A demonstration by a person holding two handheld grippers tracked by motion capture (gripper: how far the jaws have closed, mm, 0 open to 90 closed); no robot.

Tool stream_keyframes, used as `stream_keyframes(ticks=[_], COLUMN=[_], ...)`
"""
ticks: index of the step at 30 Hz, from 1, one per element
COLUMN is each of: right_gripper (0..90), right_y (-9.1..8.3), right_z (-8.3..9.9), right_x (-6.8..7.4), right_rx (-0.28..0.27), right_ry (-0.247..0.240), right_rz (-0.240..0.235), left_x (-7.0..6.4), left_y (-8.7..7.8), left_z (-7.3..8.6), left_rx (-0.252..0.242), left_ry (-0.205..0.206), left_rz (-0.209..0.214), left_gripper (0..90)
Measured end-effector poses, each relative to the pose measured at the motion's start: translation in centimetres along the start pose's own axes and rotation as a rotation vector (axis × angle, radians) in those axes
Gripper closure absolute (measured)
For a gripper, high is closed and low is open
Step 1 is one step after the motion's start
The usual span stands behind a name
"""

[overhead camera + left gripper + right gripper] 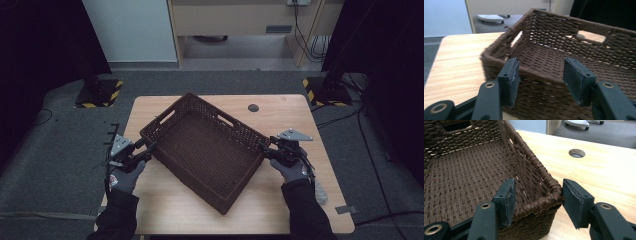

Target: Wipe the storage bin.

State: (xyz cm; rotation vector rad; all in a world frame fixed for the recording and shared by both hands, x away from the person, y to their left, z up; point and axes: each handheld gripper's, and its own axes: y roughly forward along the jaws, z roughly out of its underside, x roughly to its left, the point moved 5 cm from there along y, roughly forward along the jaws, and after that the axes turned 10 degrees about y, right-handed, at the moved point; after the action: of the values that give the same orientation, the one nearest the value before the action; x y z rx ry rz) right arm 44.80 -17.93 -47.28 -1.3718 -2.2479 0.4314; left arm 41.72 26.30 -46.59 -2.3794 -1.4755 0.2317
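Gloved hands held the left gripper (pixel 149 148) and right gripper (pixel 263 148) at opposite corners of the woven basket (pixel 202 145), jaws apart, straddling its rim.

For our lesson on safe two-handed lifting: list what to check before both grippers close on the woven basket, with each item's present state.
1. Left gripper open, fingers straddling the basket wall: ok.
2. Right gripper open, rim corner between its fingers: ok.
3. Grippers at opposite ends of basket: ok.
4. Basket empty inside: ok.
5. Basket wholly on the table: ok.
6. Fingers deep enough for a firm grip: cannot tell.
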Motion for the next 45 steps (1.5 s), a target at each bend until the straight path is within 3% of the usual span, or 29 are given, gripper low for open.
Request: stream_keyframes(ticks=[9, 13, 16, 19, 26, 32, 36, 41, 45], right_gripper=[44.5, 48.3, 52.8, 60.8, 74.1, 74.2, 74.0, 73.0, 64.4], right_y=[-1.7, -1.7, -1.5, -1.3, -1.2, -1.8, -2.4, -3.1, -3.2], right_z=[0.9, 0.4, 0.1, 0.2, 0.5, 0.9, 1.3, 2.0, 1.9], right_x=[0.7, 0.4, -0.1, -0.5, 0.3, 0.7, 1.3, 2.3, 2.4], right_rx=[0.014, -0.007, -0.019, 0.000, 0.028, 0.037, 0.050, 0.055, 0.043], right_ry=[-0.002, -0.029, -0.015, -0.026, -0.043, -0.053, -0.062, -0.067, -0.089], right_rz=[-0.023, -0.009, 0.003, 0.012, -0.032, -0.041, -0.051, -0.067, -0.073], left_x=[-2.3, -2.1, -1.7, -1.4, -1.1, -1.8, -3.0, -4.7, -5.0], left_y=[1.2, 1.6, 2.1, 3.0, 3.6, 2.3, 1.6, 1.8, 2.3], left_z=[0.1, 0.1, 0.0, -0.1, -0.4, -0.2, -0.6, -0.7, -0.7], left_rx=[0.027, 0.026, 0.022, 0.022, 0.037, 0.015, 0.004, 0.017, 0.026], left_ry=[0.015, 0.014, -0.001, -0.008, -0.014, -0.015, 0.002, 0.045, 0.086], left_rz=[0.052, 0.046, 0.036, 0.023, 0.010, 0.023, 0.052, 0.088, 0.063], left_gripper=[43.9, 42.9, 43.9, 43.7, 44.2, 43.3, 42.8, 41.9, 39.2])
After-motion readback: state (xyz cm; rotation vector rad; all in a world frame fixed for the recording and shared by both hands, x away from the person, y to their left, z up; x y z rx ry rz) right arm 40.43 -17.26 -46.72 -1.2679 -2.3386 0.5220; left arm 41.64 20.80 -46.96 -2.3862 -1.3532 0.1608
